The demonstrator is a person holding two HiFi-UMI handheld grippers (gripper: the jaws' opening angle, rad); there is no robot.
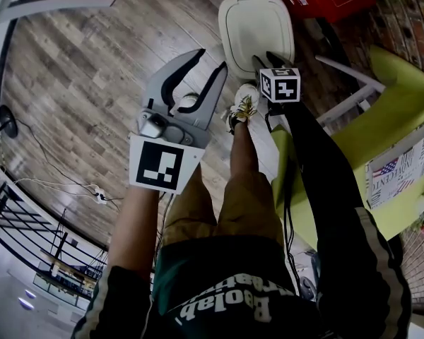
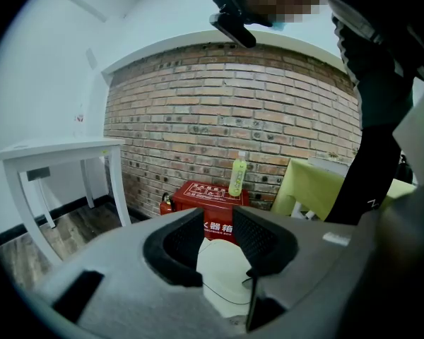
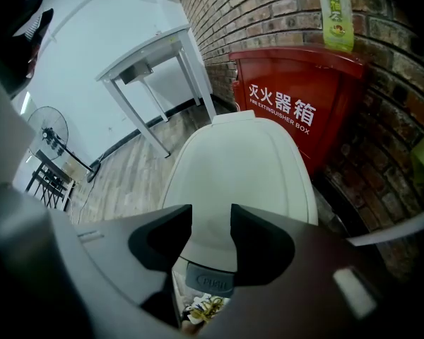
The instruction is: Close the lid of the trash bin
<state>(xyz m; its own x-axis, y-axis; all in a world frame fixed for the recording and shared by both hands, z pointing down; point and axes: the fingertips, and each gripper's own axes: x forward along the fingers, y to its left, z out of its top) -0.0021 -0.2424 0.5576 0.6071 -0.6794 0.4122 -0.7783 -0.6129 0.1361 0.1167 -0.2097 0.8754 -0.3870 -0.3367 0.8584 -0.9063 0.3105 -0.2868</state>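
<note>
Plank floor (image 1: 92, 69) meets brick wall (image 2: 233, 111); white trash bin (image 1: 256, 27) fronts red box (image 3: 297, 97).

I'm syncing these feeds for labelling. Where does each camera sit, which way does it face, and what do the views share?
Head view: on the head, steeply down at floor and trash bin; shows legs, left gripper, right gripper.
Left gripper view: on that gripper, near level toward brick wall; shows open jaws, black sleeve.
Right gripper view: on that gripper, tilted down at the trash bin; shows open jaws, a shoe.
Shared: all see the trash bin.
</note>
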